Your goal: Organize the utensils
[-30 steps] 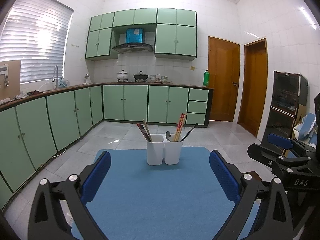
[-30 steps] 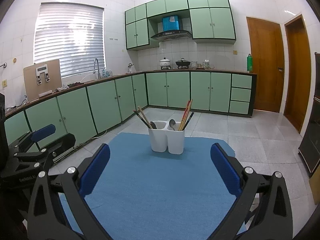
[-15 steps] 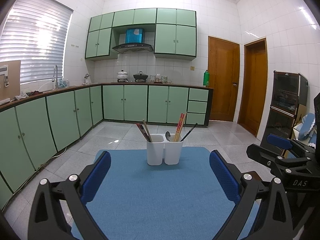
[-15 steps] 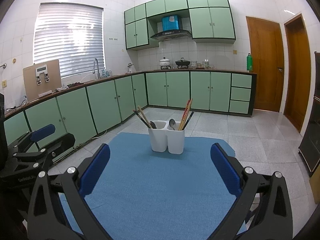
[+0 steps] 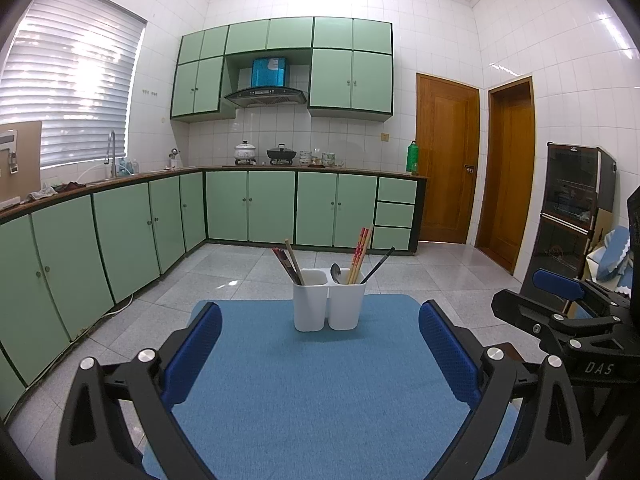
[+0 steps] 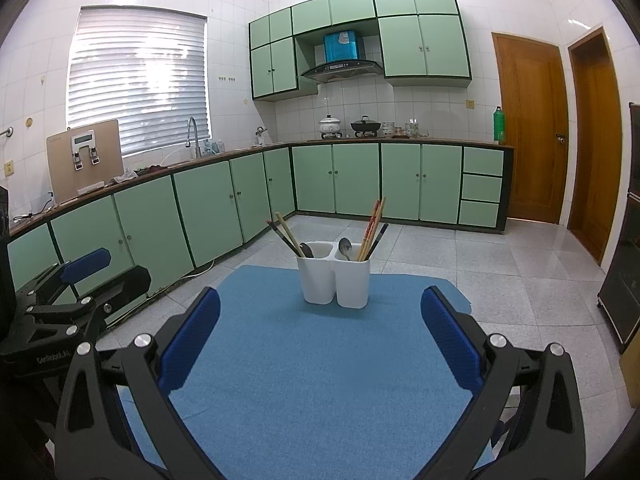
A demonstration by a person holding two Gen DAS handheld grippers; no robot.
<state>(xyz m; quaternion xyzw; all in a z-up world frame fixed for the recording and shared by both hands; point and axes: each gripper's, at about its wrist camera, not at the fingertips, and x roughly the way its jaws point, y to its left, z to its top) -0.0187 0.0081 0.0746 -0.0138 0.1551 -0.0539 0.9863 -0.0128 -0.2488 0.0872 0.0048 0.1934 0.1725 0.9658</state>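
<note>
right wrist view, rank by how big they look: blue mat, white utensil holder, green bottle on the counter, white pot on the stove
1. blue mat
2. white utensil holder
3. green bottle and white pot: both far off, alike in apparent size, unranked.

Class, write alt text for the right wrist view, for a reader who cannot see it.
A white two-compartment holder with chopsticks and spoons stands on a blue mat, framed by the open, empty right gripper. The left gripper shows at left; green cabinets line the kitchen behind.

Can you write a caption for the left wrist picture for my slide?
Open left gripper facing a white two-cup utensil holder with chopsticks on a blue mat.
</note>
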